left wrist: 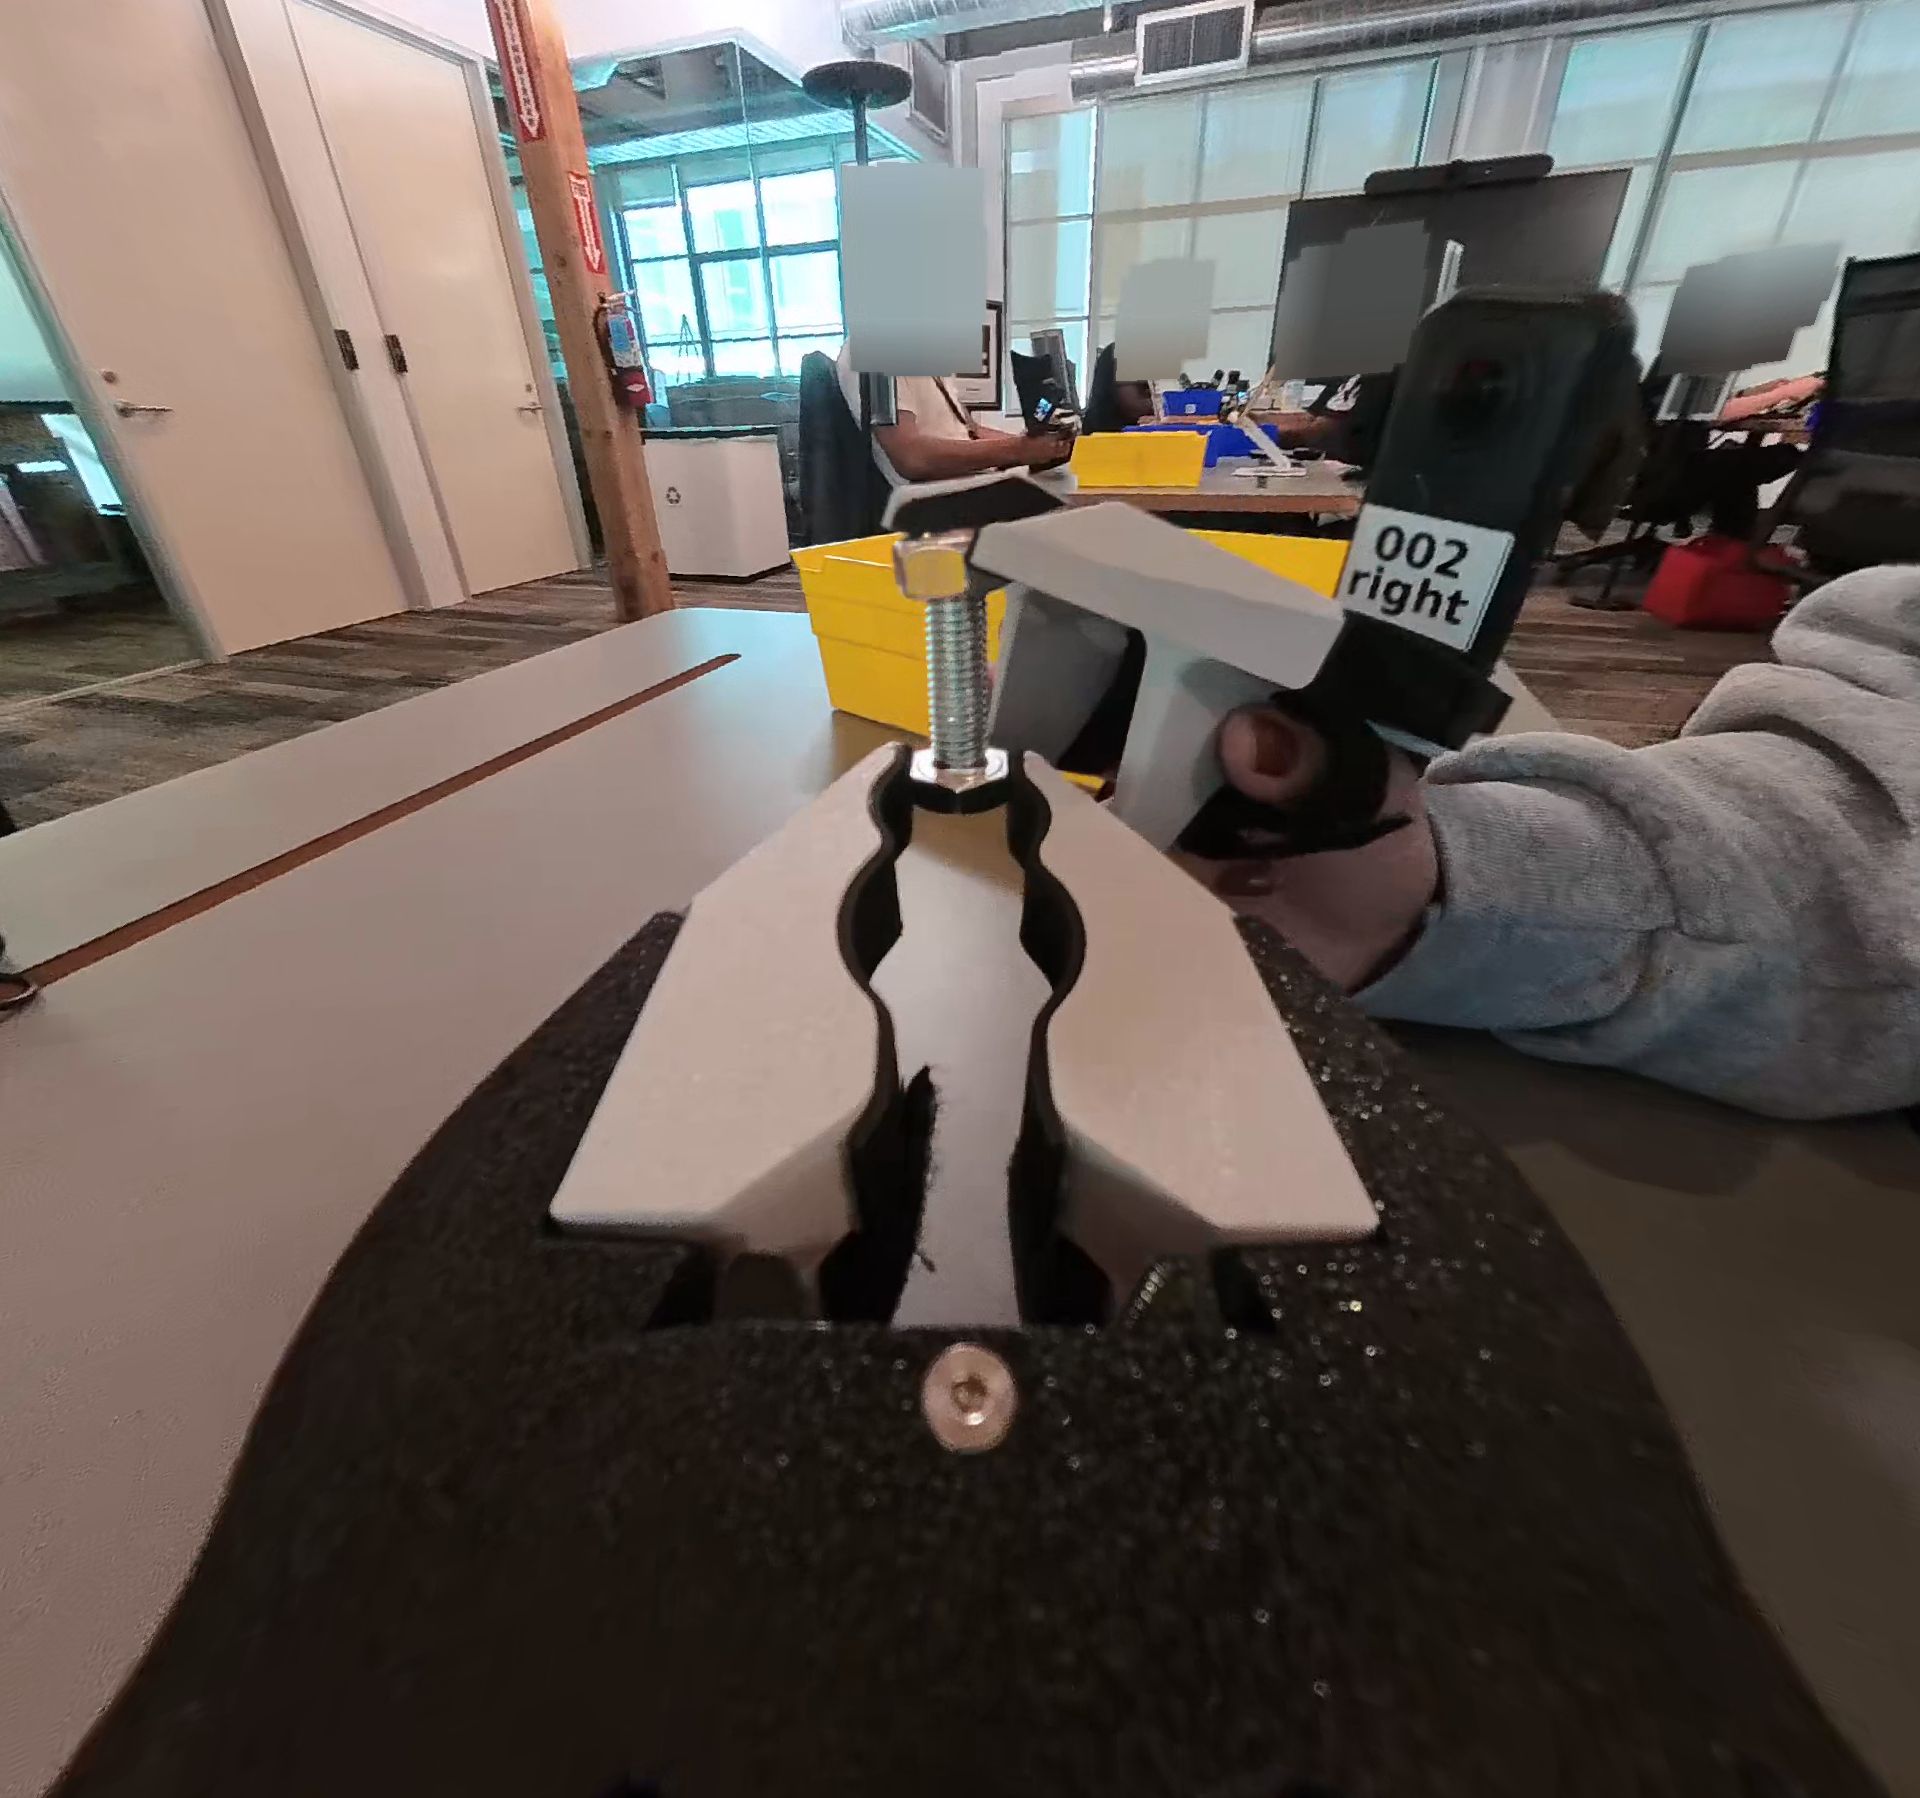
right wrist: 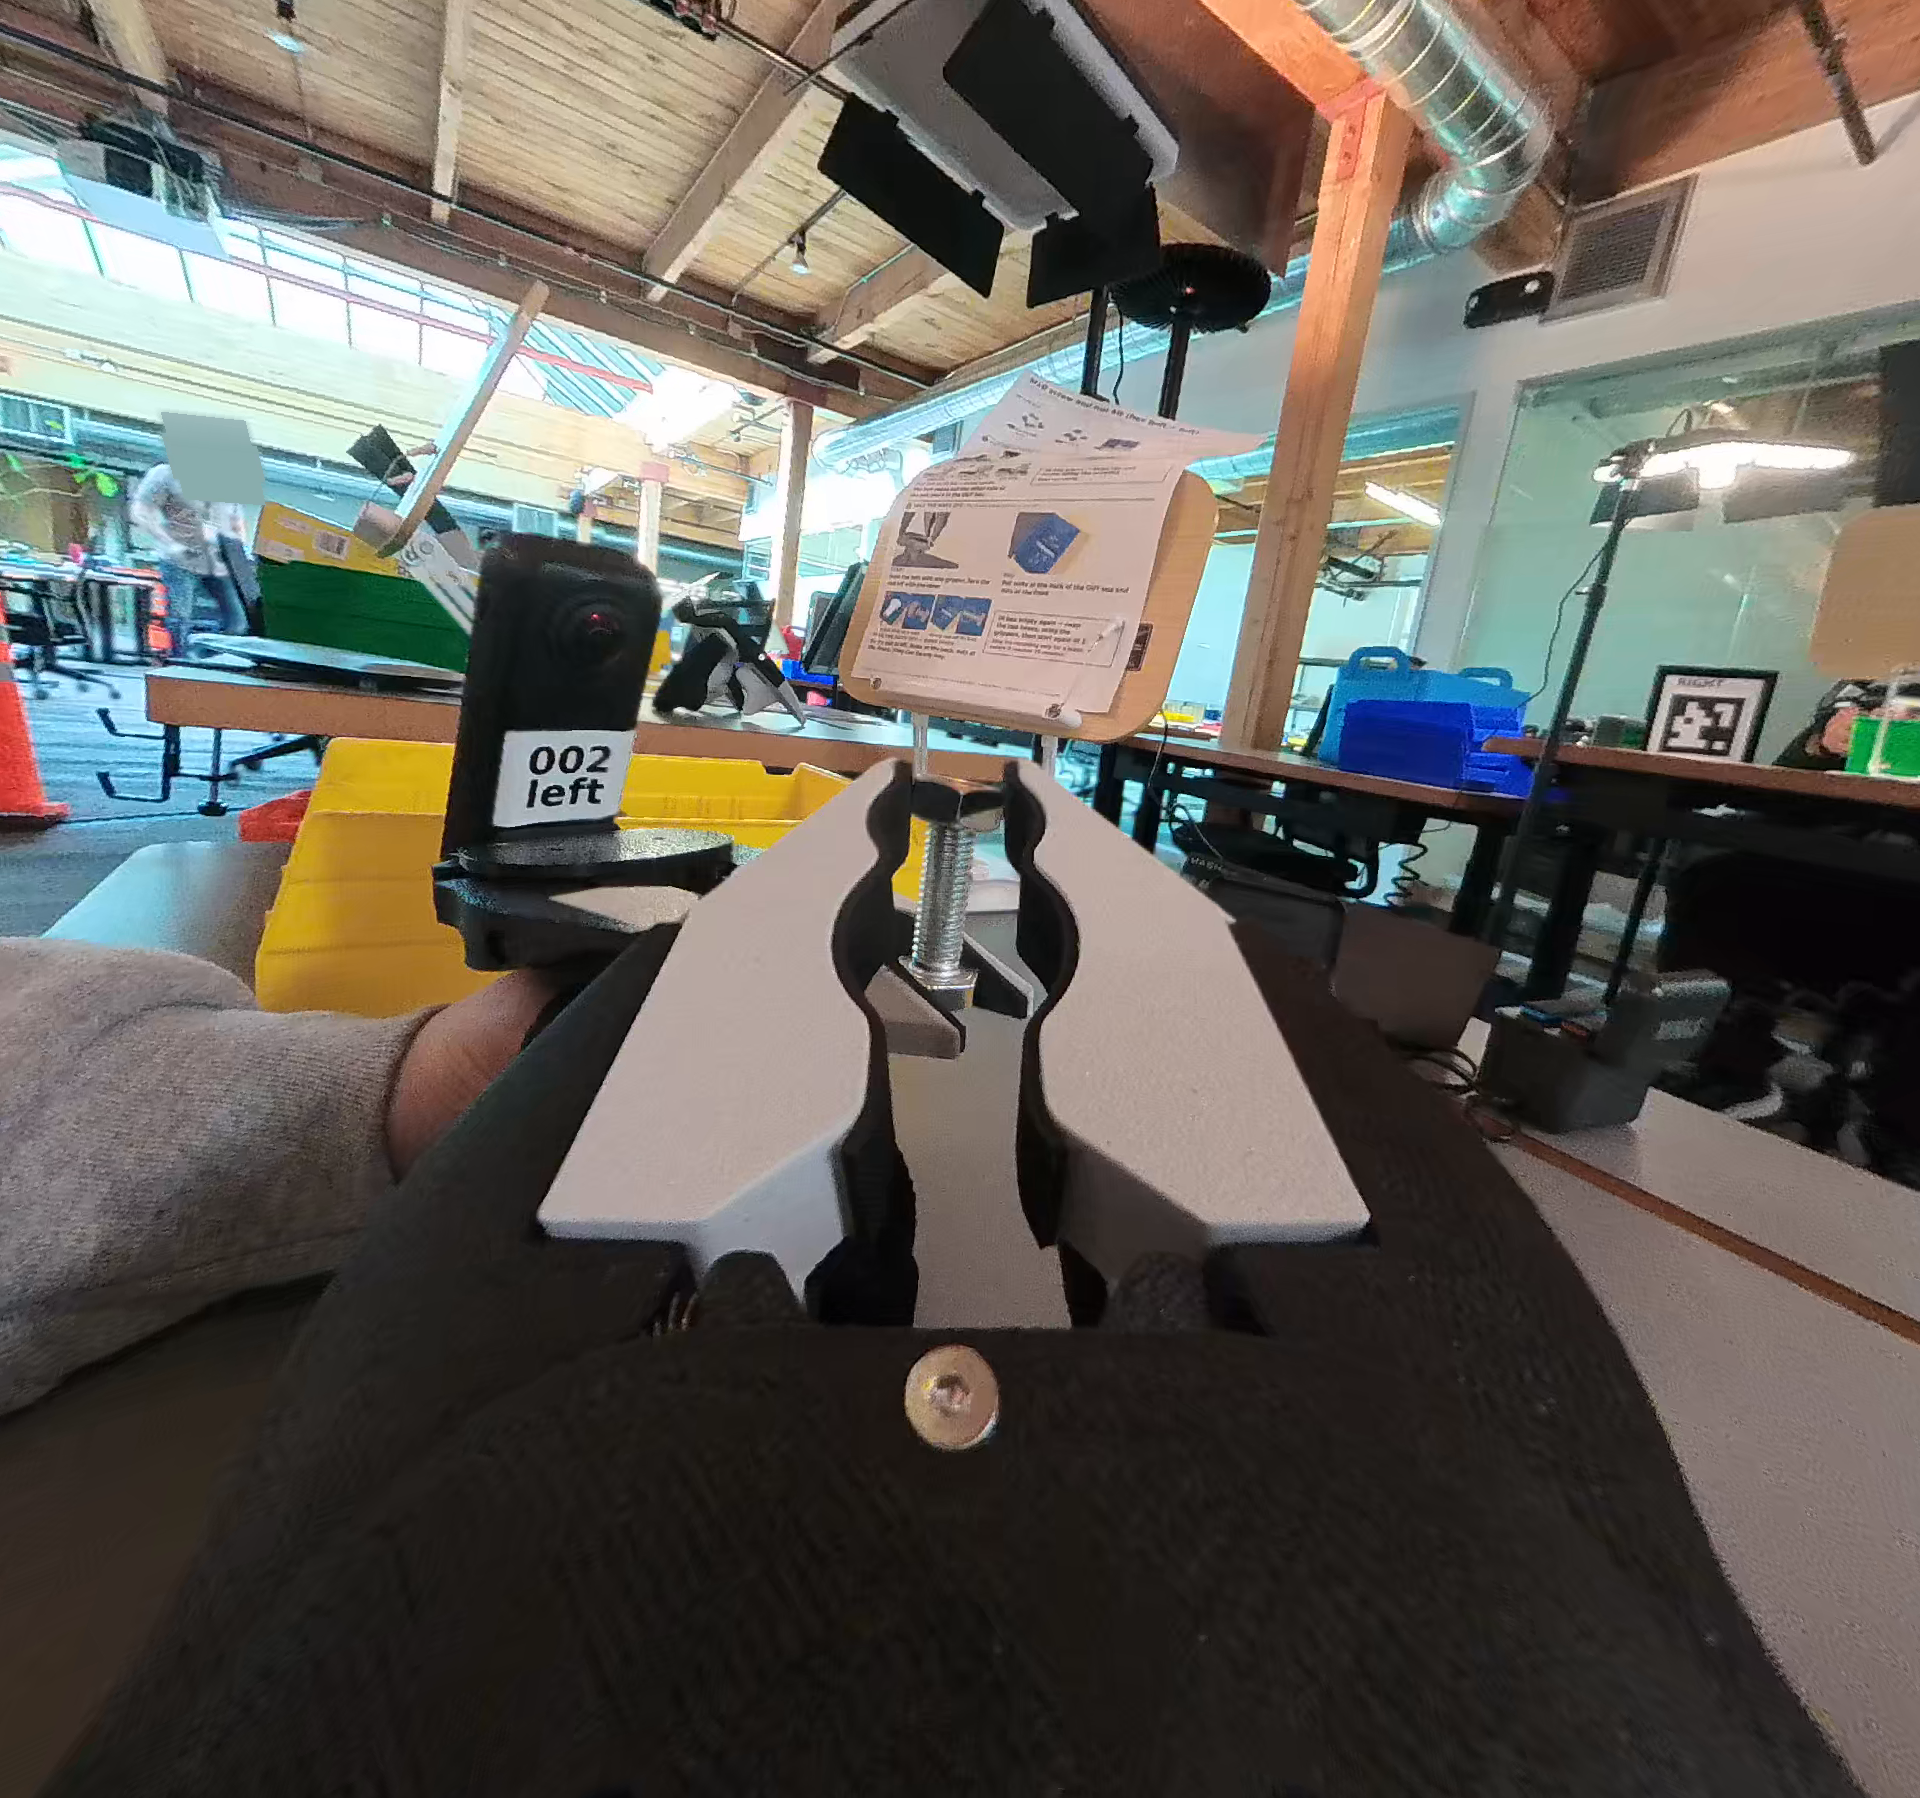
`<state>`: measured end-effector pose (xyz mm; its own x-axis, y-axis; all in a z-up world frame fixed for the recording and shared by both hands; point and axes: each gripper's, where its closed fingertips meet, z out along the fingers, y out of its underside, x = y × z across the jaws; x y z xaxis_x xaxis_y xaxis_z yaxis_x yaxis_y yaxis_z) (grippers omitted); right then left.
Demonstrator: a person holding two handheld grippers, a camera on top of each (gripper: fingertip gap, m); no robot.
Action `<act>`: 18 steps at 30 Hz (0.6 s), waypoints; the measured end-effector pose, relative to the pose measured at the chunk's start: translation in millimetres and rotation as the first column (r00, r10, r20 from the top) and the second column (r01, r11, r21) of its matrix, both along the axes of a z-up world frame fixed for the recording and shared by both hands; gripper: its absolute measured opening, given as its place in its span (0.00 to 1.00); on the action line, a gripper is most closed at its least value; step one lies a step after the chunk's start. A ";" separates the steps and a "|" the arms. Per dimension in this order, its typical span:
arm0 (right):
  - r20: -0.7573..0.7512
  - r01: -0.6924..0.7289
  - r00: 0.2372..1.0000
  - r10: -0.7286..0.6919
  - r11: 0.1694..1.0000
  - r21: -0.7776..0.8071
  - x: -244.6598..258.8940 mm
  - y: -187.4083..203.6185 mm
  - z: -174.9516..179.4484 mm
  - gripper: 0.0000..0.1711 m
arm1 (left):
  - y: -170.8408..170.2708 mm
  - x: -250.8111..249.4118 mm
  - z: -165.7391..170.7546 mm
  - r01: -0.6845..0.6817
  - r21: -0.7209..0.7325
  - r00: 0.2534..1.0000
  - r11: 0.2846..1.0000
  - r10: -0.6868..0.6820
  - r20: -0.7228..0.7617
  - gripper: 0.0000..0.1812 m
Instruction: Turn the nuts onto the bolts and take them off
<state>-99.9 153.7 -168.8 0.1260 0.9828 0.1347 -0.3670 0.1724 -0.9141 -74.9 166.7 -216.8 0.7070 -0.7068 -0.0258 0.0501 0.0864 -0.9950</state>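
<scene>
A silver bolt (left wrist: 954,668) stands upright between the two grippers, head up. My left gripper (left wrist: 956,763) is shut on a hex nut (left wrist: 952,782) at the lower end of the thread. My right gripper (right wrist: 956,787) is shut on the bolt's hex head (right wrist: 956,805). In the right wrist view the threaded shaft (right wrist: 943,901) hangs down to the nut (right wrist: 940,981), which sits in the left gripper's fingertips (right wrist: 920,1021). In the left wrist view the right gripper (left wrist: 951,527) reaches in from the right and grips the head (left wrist: 932,572). A hand in a grey sleeve (left wrist: 1662,865) holds it.
A yellow bin (left wrist: 873,652) stands on the grey table (left wrist: 312,1073) just behind the bolt; it also shows in the right wrist view (right wrist: 353,886). An instruction sheet on a wooden board (right wrist: 1029,595) stands behind. Farther off are desks with people. My right fingertips sit around 5 cm from my left ones.
</scene>
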 end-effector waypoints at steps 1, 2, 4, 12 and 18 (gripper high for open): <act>0.009 -0.012 1.000 0.012 1.000 -0.012 -0.2 0.9 -0.7 0.09 | 0.8 -0.9 -0.7 -0.010 0.003 1.000 1.000 0.010 -0.012 0.09; 0.021 -0.021 1.000 0.021 0.999 -0.027 -0.3 2.3 -1.9 0.09 | 1.8 -1.5 -1.8 -0.020 0.002 0.999 1.000 0.021 -0.024 0.09; 0.042 -0.034 0.999 0.035 0.999 -0.043 -0.7 4.1 -3.9 0.09 | 4.0 -3.2 -4.2 -0.046 0.005 0.998 0.999 0.047 -0.049 0.09; 0.073 -0.075 0.994 0.080 0.994 -0.076 -0.5 7.2 -7.8 0.09 | 7.3 -5.3 -8.4 -0.086 0.003 0.992 0.996 0.086 -0.089 0.09; 0.062 -0.032 0.997 0.035 0.998 -0.054 -2.3 5.7 -6.8 0.11 | 8.5 -7.2 -10.4 -0.106 0.008 0.988 0.994 0.106 -0.117 0.09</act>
